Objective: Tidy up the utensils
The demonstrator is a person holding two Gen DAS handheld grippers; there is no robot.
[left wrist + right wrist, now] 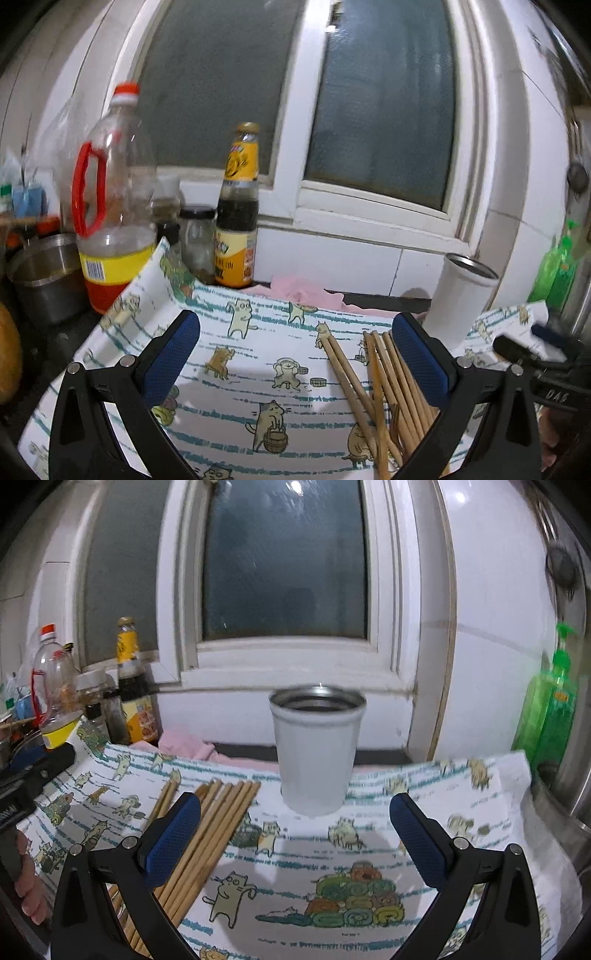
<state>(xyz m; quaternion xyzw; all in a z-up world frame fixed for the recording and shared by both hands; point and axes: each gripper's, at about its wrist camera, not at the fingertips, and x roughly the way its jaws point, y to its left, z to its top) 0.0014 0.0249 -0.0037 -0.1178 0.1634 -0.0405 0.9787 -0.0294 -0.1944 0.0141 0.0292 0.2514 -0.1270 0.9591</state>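
Several wooden chopsticks (384, 391) lie in a loose bundle on a cat-print cloth (251, 354), close to the right finger of my left gripper (295, 350). That gripper is open and holds nothing. A white cup (316, 753) with a metal rim stands upright on the cloth (332, 856), straight ahead of my right gripper (295, 830), which is open and empty. In the right wrist view the chopsticks (207, 834) run under the left finger. The cup (461, 299) stands beyond the chopsticks in the left wrist view.
An oil bottle (110, 206), a dark sauce bottle (238, 218), small jars (197, 240) and a metal pot (44, 273) crowd the back left. A green soap dispenser (550, 705) stands at the right. A pink cloth (306, 288) lies under the window wall.
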